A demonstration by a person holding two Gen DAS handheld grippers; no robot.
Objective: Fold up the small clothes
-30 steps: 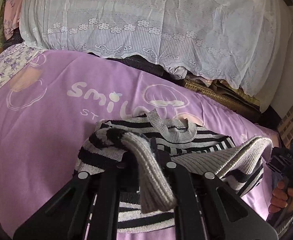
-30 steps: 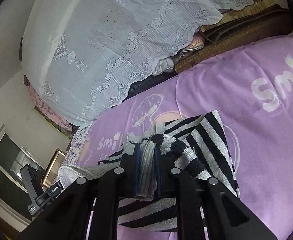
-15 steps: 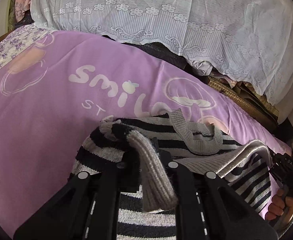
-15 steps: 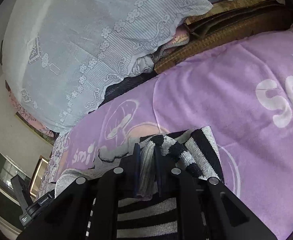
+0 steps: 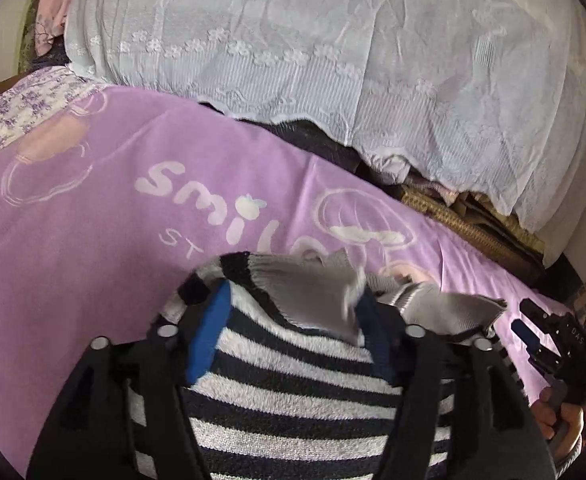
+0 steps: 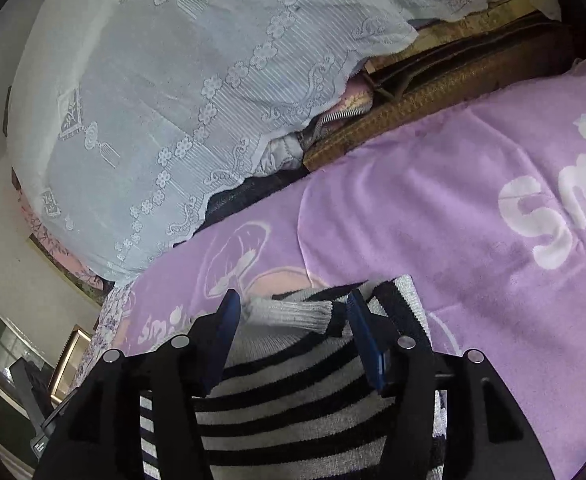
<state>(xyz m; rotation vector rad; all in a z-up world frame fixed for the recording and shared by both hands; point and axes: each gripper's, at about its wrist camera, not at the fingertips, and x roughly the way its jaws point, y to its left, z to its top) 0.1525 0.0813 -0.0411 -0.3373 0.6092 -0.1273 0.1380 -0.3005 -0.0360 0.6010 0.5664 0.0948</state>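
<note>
A small black-and-white striped sweater (image 5: 293, 392) with grey ribbed cuffs lies on the purple blanket (image 5: 93, 248), its lower part folded up over its body. My left gripper (image 5: 293, 304) hovers over it, jaws opening, blue pads spread; the blurred grey ribbed edge (image 5: 313, 300) drops loose between them, no pad pressing it. In the right wrist view my right gripper (image 6: 291, 308) is also opening above the sweater (image 6: 293, 400); a grey cuff (image 6: 293, 316) lies free between its pads. The right gripper and the hand holding it show at the left view's right edge (image 5: 549, 344).
A white lace cover (image 5: 333, 60) drapes over a tall pile behind the blanket. A woven brown mat (image 6: 433, 96) and dark cloth sit at its foot. A floral sheet (image 5: 21, 108) lies at the far left. A framed picture (image 6: 69, 360) leans low at the left.
Both grippers let go of the grey ribbed edge they pinched and spread their jaws. The fold has come down onto the sweater's body, and both hands sank closer to it.
</note>
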